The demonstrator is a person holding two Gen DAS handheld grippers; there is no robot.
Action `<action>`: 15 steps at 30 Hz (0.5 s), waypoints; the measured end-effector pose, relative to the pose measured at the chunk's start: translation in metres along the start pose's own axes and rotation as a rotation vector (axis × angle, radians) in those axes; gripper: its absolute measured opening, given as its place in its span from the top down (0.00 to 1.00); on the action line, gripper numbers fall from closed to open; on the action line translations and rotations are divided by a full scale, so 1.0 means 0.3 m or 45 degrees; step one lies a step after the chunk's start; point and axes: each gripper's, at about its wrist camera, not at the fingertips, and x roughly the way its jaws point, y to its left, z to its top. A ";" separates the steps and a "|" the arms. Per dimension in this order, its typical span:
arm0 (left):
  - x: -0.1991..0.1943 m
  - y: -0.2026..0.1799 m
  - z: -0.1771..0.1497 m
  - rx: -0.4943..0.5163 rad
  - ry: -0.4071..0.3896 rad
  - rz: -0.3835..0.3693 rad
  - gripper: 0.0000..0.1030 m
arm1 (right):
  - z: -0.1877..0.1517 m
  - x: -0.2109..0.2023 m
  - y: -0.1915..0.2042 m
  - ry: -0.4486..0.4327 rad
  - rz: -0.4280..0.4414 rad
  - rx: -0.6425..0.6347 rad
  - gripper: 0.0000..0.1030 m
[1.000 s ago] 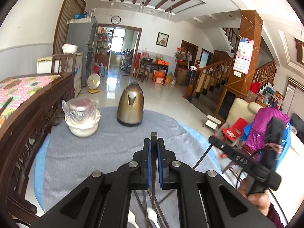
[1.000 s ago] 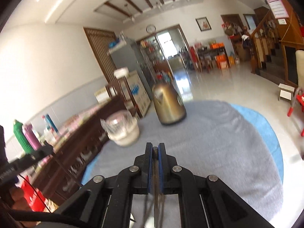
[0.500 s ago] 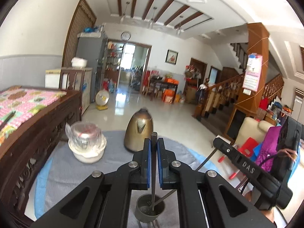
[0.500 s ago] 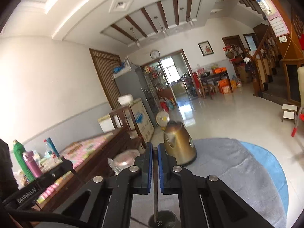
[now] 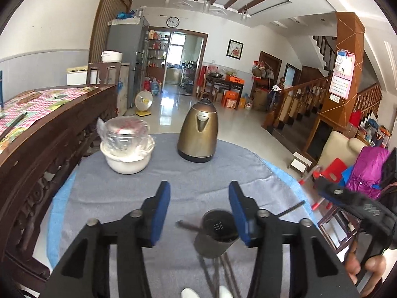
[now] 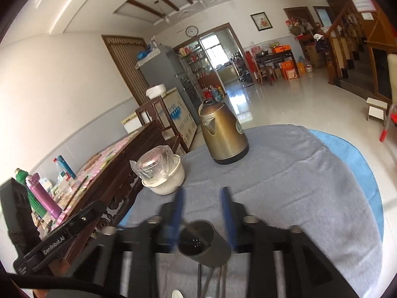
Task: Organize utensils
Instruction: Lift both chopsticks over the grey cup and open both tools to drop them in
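A dark cylindrical utensil holder (image 5: 218,233) (image 6: 203,243) stands on the grey cloth. My left gripper (image 5: 199,186) hangs over it with its jaws opening and its blue pads touching nothing. A thin dark utensil (image 5: 186,224) leans out of the holder to the left. Another dark rod (image 5: 292,208) juts out to the right, behind my right finger. My right gripper (image 6: 202,198) is blurred, its jaws opening above the holder with nothing gripped. Several loose utensils (image 5: 218,273) (image 6: 211,278) and white spoon ends lie in front of the holder.
A bronze kettle (image 5: 198,134) (image 6: 223,136) and a white bowl with a plastic-wrapped steel pot (image 5: 126,149) (image 6: 161,173) stand at the back of the round table (image 5: 235,168). A carved wooden bench (image 5: 49,136) borders the left side. The table edge drops off at right.
Both grippers were shut on thin dark utensils, held over the holder half a second ago. Now both sets of jaws have spread and the utensils rest in the holder.
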 end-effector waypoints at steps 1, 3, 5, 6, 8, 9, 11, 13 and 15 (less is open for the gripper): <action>-0.012 0.012 -0.009 -0.010 0.001 0.000 0.50 | -0.014 -0.033 -0.020 -0.026 0.005 0.021 0.27; -0.033 0.036 -0.039 -0.037 0.010 -0.008 0.50 | -0.043 -0.092 -0.038 -0.085 0.029 0.041 0.27; -0.046 0.057 -0.076 -0.044 0.024 -0.004 0.49 | -0.069 -0.115 -0.039 -0.073 0.016 0.027 0.27; -0.053 0.070 -0.106 -0.042 0.036 0.005 0.49 | -0.089 -0.121 -0.043 -0.060 0.013 0.028 0.28; -0.054 0.093 -0.158 -0.040 0.079 0.029 0.49 | -0.121 -0.143 -0.060 -0.045 0.040 0.052 0.28; -0.051 0.109 -0.195 -0.040 0.117 0.038 0.49 | -0.138 -0.160 -0.075 -0.036 0.047 0.062 0.29; -0.036 0.135 -0.260 -0.043 0.190 0.052 0.49 | -0.174 -0.160 -0.085 0.004 0.066 0.071 0.45; -0.016 0.159 -0.327 -0.063 0.270 0.063 0.49 | -0.219 -0.129 -0.091 0.105 0.141 0.078 0.62; 0.028 0.189 -0.405 -0.101 0.379 0.081 0.49 | -0.294 -0.062 -0.086 0.257 0.199 0.078 0.65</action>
